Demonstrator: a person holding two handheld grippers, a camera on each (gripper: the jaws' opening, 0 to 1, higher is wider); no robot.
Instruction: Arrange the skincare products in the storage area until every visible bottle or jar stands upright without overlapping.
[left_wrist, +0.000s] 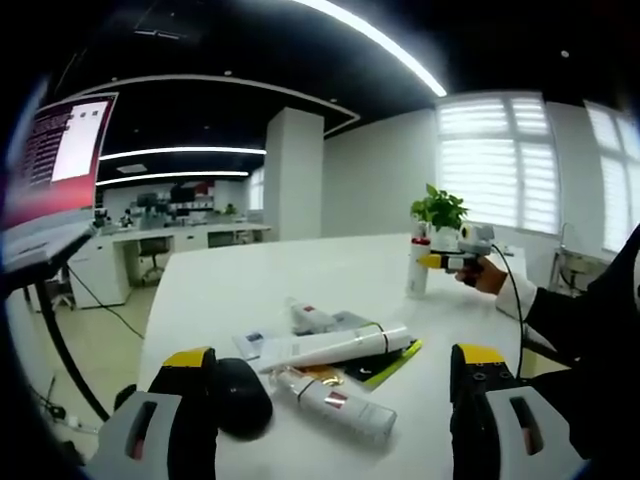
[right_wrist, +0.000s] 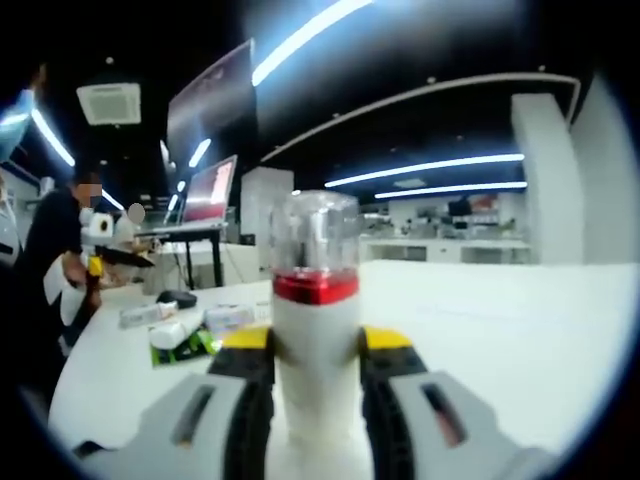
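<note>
The right gripper (right_wrist: 315, 385) is clamped on an upright white bottle (right_wrist: 315, 340) on the worktop (right_wrist: 500, 330), while the left gripper (left_wrist: 330, 400) is apart above lying tubes (left_wrist: 335, 348).

Clutter ahead, open table beyond

Lying tubes (left_wrist: 335, 348) and a black puck (left_wrist: 243, 397) block my left gripper (left_wrist: 330, 400); bare table (left_wrist: 300, 270) lies behind them.

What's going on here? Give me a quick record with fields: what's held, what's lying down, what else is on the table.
held: right gripper is shut on an upright white bottle with a red band and clear cap
left gripper: open, holding nothing
lying down: tube, small bottle, another bottle
also on table: black round object, potted plant
</note>
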